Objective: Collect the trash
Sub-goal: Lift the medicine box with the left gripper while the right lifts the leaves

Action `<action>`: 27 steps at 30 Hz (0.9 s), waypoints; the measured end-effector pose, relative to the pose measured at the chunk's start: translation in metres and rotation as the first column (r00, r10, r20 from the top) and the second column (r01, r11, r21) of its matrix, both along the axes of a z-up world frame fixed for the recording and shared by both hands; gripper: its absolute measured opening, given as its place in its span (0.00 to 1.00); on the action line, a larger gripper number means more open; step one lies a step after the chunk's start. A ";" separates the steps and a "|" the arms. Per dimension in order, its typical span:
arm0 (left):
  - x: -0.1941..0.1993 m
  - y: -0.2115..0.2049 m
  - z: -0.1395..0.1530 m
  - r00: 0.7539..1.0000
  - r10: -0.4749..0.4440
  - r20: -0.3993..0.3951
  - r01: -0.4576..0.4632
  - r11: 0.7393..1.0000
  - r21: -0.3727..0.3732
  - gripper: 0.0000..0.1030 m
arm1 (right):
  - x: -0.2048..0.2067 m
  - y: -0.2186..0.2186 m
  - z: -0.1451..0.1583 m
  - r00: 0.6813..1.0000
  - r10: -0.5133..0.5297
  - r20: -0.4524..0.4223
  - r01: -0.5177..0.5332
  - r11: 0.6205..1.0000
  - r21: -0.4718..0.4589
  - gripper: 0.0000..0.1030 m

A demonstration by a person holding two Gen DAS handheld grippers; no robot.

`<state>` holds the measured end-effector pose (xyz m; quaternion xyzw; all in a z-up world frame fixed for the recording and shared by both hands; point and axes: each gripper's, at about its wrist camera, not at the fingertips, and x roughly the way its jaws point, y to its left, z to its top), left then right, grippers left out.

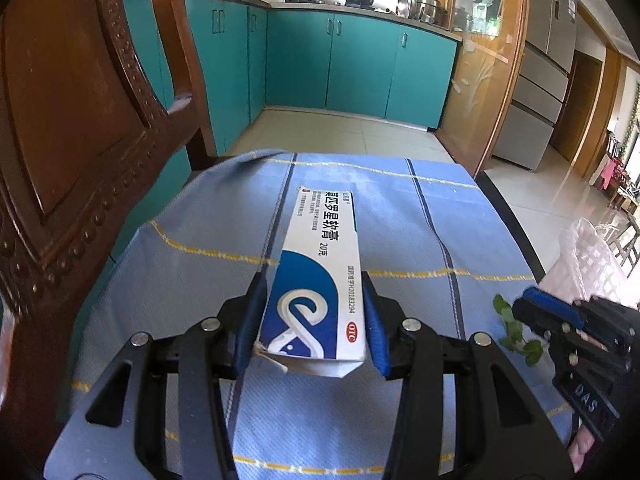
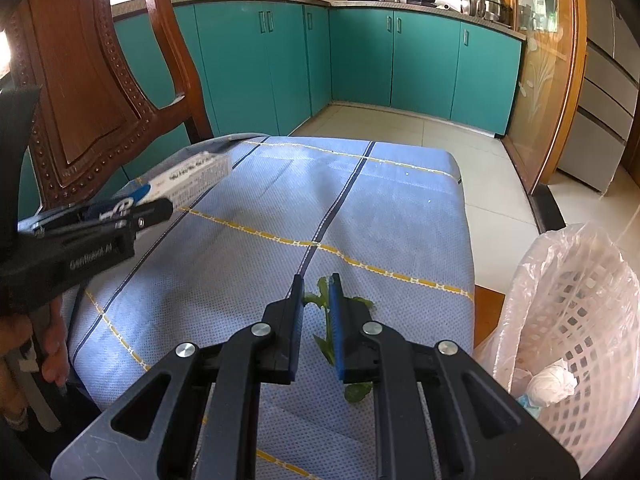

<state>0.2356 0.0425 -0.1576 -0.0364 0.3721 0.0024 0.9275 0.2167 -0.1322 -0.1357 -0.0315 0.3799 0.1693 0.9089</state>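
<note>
My left gripper [image 1: 314,280] is shut on a white and blue ointment box [image 1: 320,264], holding it by its near end above the blue checked tablecloth [image 1: 400,208]. The box and the left gripper [image 2: 160,208] also show at the left of the right wrist view, with the box [image 2: 192,178] sticking out forward. My right gripper [image 2: 316,280] holds a green leafy stem [image 2: 326,320] between its narrow-set fingers, just above the cloth [image 2: 280,200]. In the left wrist view the right gripper [image 1: 528,296] is at the right with the green leaves [image 1: 516,336] hanging from it.
A white lattice bin lined with a clear plastic bag [image 2: 572,312] stands right of the table, holding crumpled white paper [image 2: 552,384]. A carved wooden chair back [image 1: 80,120] rises at the left. Teal kitchen cabinets [image 2: 360,60] and tiled floor lie beyond the table's far edge.
</note>
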 end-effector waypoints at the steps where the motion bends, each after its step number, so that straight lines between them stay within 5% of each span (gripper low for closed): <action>1: -0.002 -0.001 -0.001 1.000 -0.003 0.000 0.003 1.000 0.002 0.45 | 0.000 -0.001 0.001 1.000 0.000 0.001 0.000 1.000 0.002 0.14; 23: -0.012 -0.003 -0.003 1.000 -0.006 0.007 0.006 1.000 0.008 0.45 | -0.005 -0.037 0.023 0.998 -0.044 0.050 0.036 0.987 0.156 0.14; 27: -0.009 -0.001 -0.004 1.000 -0.002 -0.003 0.002 1.000 0.004 0.45 | -0.006 -0.032 0.014 1.000 0.011 -0.021 -0.008 0.991 0.131 0.21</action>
